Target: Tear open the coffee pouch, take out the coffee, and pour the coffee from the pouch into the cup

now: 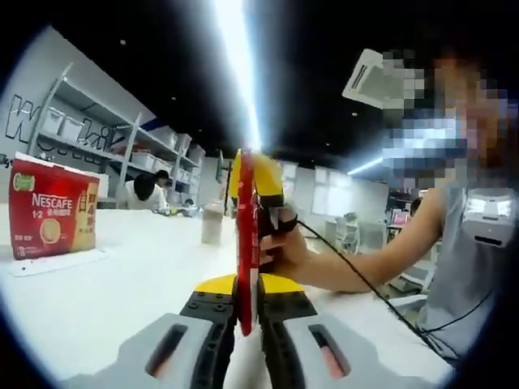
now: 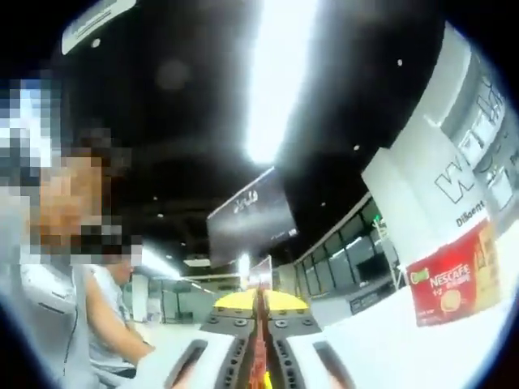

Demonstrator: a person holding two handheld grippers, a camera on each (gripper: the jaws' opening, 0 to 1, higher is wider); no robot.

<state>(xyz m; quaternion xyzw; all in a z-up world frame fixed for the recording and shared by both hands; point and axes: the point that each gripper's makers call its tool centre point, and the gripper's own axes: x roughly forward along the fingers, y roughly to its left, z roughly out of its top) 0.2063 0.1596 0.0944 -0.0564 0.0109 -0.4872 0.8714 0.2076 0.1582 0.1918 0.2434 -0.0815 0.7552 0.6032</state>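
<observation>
Left gripper view: left gripper [image 1: 247, 312] is clamped on the coffee pouch [image 1: 246, 243], jaws narrow with the red sachet pinched edge-on between the yellow tips. Pouch stands upright out of the jaws, long axis running up and away from the camera. Its far upper end sits in the right gripper [image 1: 261, 203], which meets it head-on from the far side; a hand [image 1: 284, 251] grips that tool just right of the pouch, black cable trailing right.

White table [image 1: 122, 275] below. Red Nescafe box [image 1: 50, 209] stands upright far left. A pale cup [image 1: 212, 223] stands far, left of the pouch, well apart from it. Shelving along the left wall; a seated person behind the table.

Right gripper view: right gripper [image 2: 259, 320] jaws close together, a thin red strip of pouch [image 2: 259, 356] between them, edge-on, running up the middle. Nescafe box [image 2: 451, 284] at right.
</observation>
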